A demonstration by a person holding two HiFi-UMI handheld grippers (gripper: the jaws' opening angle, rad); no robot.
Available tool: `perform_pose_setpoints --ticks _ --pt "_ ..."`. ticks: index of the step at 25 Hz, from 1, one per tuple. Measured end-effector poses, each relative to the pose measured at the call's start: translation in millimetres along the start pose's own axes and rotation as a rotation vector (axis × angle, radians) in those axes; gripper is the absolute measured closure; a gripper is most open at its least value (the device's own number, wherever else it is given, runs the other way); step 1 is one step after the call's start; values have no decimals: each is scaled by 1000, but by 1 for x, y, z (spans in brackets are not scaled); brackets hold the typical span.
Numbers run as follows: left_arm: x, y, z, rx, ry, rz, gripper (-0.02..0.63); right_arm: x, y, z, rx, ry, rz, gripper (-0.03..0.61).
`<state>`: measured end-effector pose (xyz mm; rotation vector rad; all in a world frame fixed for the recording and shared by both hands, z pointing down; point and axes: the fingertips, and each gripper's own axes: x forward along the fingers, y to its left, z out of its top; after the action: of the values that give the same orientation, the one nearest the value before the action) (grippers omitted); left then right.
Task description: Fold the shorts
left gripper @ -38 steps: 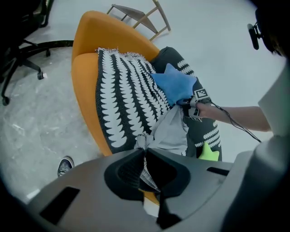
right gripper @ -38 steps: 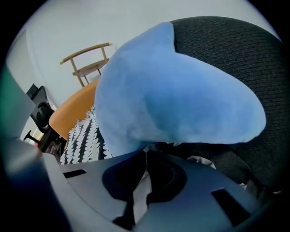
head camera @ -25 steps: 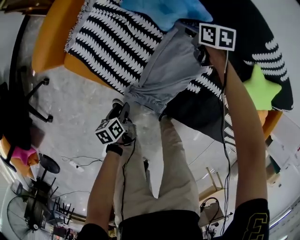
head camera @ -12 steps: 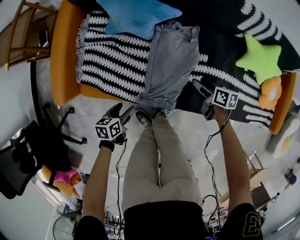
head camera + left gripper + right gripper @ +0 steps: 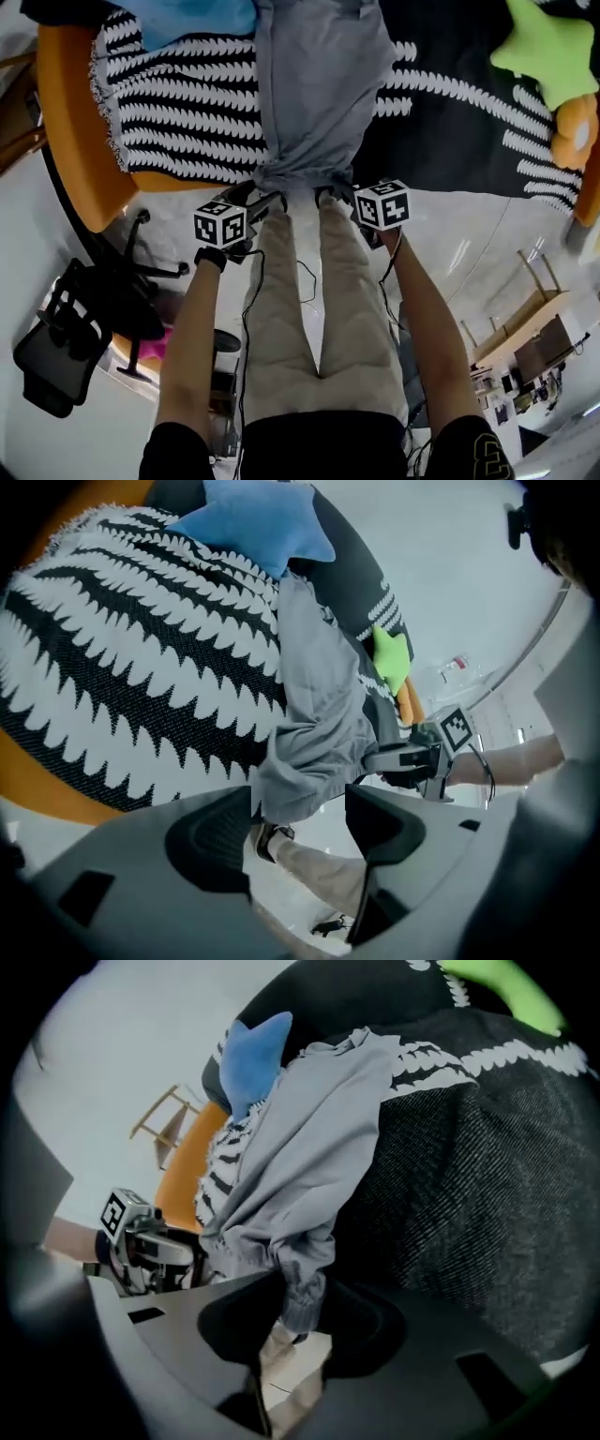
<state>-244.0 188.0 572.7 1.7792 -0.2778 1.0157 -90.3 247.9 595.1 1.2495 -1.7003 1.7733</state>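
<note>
Head view: only this view takes in the whole scene from above, with both of the person's arms and the beige trousers [image 5: 319, 309] below the couch.
Couch [image 5: 70, 141]: orange, covered by a black and white patterned blanket [image 5: 169, 122]. The two gripper views show only a strip of the orange edge.
Office chair [image 5: 56, 347]: black, on the floor to the left of the person, well apart from the couch. Only the head view shows it.
Wooden chair [image 5: 164, 1115]: stands beyond the couch. It is clear only in the right gripper view.
Shorts [image 5: 319, 84]: grey, lying lengthwise on the blanket. The near end is bunched and hangs over the couch edge.
Cushions: a blue star cushion [image 5: 197, 14] touches the far left side of the shorts. A green star cushion [image 5: 553, 47] lies well apart at the right, with an orange cushion [image 5: 572, 136] just beside it.
Left gripper [image 5: 267, 199]: at the left corner of the hanging end. The head view does not show its opening. The left gripper view shows the jaws wide, having just been opening, with the hem just ahead of the tips and the pads not touching cloth.
Right gripper [image 5: 337, 197]: at the right corner. The right gripper view shows the jaws narrow, having just been closing, with the ribbed edge of the shorts between them and both pads pressing on it.
</note>
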Motion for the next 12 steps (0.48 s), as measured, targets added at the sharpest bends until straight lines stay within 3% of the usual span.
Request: perform_pose_setpoints --ticks 1,2,9,12 --pt "3 1 2 -7 -7 4 295 -2 -4 5 6 -3 -10 468" --pt "4 0 3 -14 -11 1 295 -8 -5 9 48 -14 6 495" --pt "8 -30 -1 -131 -83 -134 295 -71 -6 33 644 -196 342 515" --pt "27 -40 3 -162 -96 -132 287 -80 -32 29 740 -221 311 515"
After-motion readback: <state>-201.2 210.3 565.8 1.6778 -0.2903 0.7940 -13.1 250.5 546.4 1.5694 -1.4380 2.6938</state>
